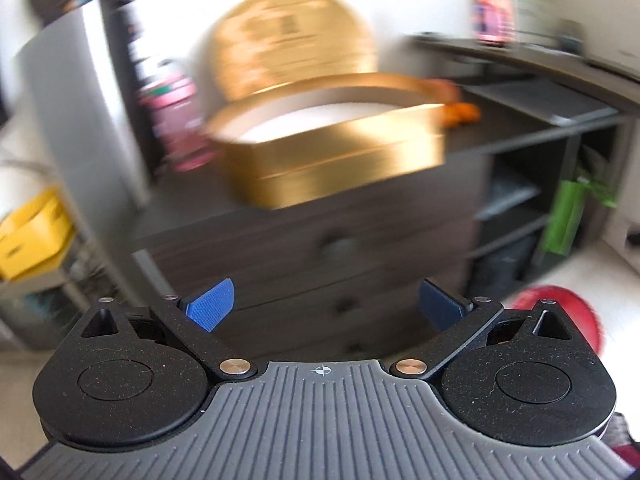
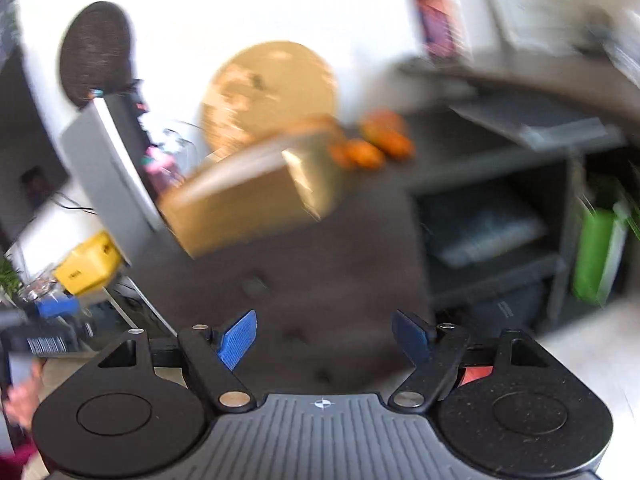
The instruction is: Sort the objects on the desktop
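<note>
An open gold box (image 1: 332, 148) with a white inside sits on top of a dark drawer unit (image 1: 320, 248); its round gold lid (image 1: 292, 36) leans on the wall behind it. Small orange objects (image 1: 460, 114) lie to the box's right. My left gripper (image 1: 324, 308) is open and empty, held in front of the drawers, below and well short of the box. In the right wrist view the gold box (image 2: 248, 200), the lid (image 2: 268, 88) and the orange objects (image 2: 372, 144) appear blurred. My right gripper (image 2: 326, 340) is open and empty, also facing the drawers.
A grey panel (image 1: 76, 92) and pink containers (image 1: 176, 120) stand left of the box. A yellow box (image 1: 32, 236) sits lower left. A dark desk (image 1: 540, 60) with shelves (image 1: 520, 200) and a green bag (image 1: 564, 216) are at the right. A red round object (image 1: 560, 312) lies low right.
</note>
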Demonstrator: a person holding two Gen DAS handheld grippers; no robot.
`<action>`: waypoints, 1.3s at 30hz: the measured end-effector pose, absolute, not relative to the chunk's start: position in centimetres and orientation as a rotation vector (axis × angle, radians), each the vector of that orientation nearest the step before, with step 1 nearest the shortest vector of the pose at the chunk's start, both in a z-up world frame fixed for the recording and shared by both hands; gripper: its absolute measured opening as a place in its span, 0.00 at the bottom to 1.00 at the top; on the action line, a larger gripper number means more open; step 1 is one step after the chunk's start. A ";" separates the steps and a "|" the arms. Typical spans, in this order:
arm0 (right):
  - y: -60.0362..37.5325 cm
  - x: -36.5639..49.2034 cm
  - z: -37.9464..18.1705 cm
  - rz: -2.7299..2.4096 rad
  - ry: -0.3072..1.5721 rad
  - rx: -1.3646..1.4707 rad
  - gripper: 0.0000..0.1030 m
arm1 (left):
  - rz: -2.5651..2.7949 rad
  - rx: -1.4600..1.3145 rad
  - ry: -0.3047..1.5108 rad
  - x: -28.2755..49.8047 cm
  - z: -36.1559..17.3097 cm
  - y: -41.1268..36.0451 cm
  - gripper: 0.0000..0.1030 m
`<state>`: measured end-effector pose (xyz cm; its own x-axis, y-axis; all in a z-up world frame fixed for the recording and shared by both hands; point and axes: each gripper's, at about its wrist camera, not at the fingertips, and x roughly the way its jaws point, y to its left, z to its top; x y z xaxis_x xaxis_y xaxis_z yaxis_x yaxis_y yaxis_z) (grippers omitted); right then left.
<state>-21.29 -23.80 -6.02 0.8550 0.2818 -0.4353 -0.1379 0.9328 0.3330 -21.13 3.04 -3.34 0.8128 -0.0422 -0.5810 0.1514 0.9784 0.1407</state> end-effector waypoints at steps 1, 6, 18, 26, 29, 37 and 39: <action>-22.3 -19.7 -5.0 0.223 0.462 0.272 0.75 | -0.084 0.164 0.603 -20.4 -3.3 4.7 0.99; -17.6 -11.9 -2.2 0.115 0.318 0.186 0.82 | 0.090 0.287 0.435 -17.4 -4.5 9.2 1.00; -17.5 2.2 -7.0 0.069 0.348 0.304 0.82 | 0.100 0.040 0.840 -6.7 -15.0 16.5 0.99; -20.5 3.4 -3.3 0.015 0.270 0.306 0.82 | -0.013 0.042 0.699 -3.5 -10.5 13.2 0.99; -22.2 3.0 -1.4 -0.037 0.281 0.284 0.82 | -0.029 0.049 0.643 -3.1 -8.0 11.3 0.99; -26.8 3.7 -2.2 -0.069 0.360 0.276 0.81 | -0.092 0.126 0.494 -4.1 -2.3 4.5 1.00; -27.8 4.1 -2.9 -0.062 0.382 0.270 0.77 | -0.110 0.122 0.502 -3.9 -1.7 2.8 1.00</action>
<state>4.05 -27.82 -2.85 0.9264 -0.0092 -0.3764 0.1105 0.9624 0.2483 -3.92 2.83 -1.65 0.8712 -0.0746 -0.4852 0.1345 0.9869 0.0897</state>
